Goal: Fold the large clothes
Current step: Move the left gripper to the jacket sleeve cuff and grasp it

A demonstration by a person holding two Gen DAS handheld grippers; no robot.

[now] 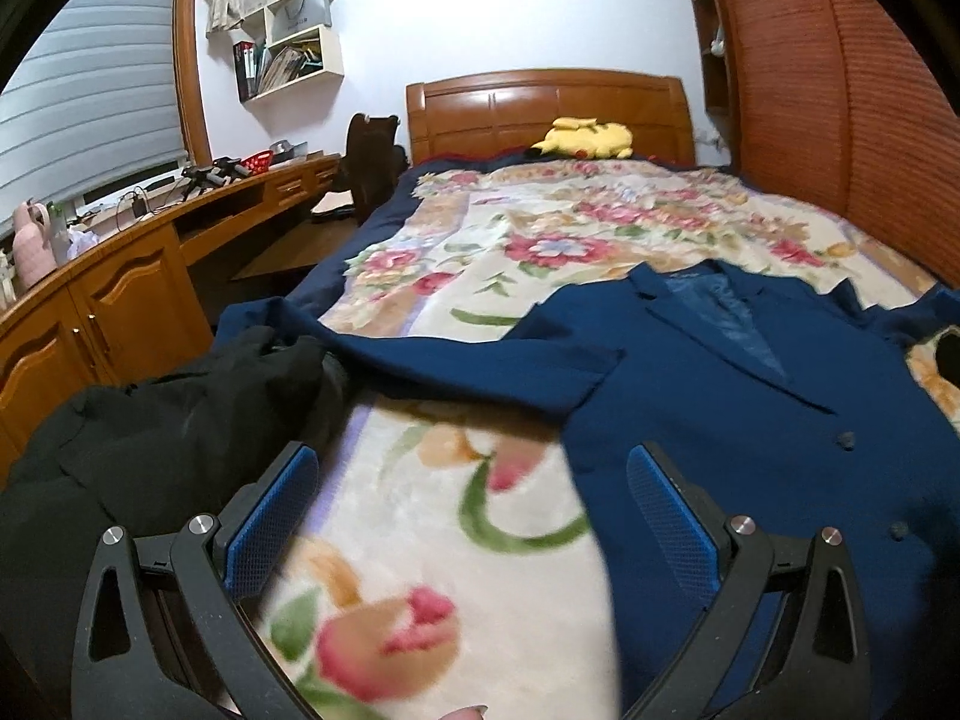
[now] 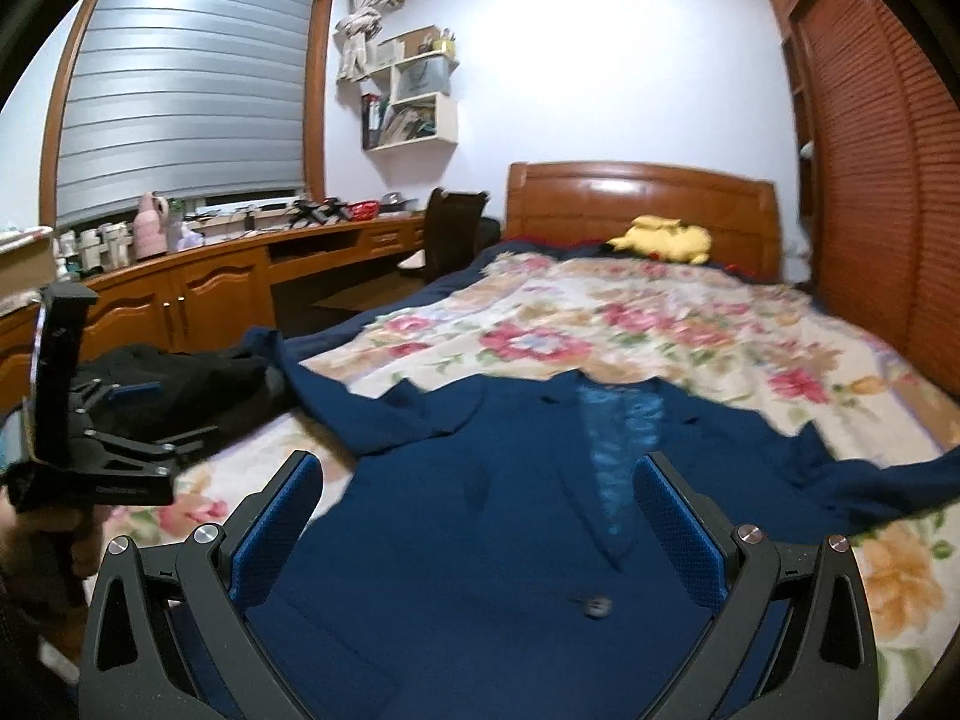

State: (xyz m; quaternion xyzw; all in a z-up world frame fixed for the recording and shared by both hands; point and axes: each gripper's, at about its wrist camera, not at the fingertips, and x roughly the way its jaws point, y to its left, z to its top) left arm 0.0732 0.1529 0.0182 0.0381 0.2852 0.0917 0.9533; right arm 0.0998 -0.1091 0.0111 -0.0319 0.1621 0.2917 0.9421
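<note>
Both grippers hovering with fingers spread apart, gripping nothing: left gripper (image 1: 474, 516), right gripper (image 2: 480, 510). Blue jacket (image 2: 480, 510) lying front-up on floral blanket (image 1: 432, 498), sleeves splayed sideways. You're picking sleeve cuff first (probably), pinching single layer, keeping clear of black garment (image 1: 168, 420).

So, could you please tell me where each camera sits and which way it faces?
Left wrist: on the left gripper, low over the floral blanket, facing the headboard; its open fingers show, the blue jacket to the right.
Right wrist: on the right gripper, over the blue jacket, facing the headboard; its open fingers and the left gripper show.
Shared: jacket, blanket, headboard, black garment.
</note>
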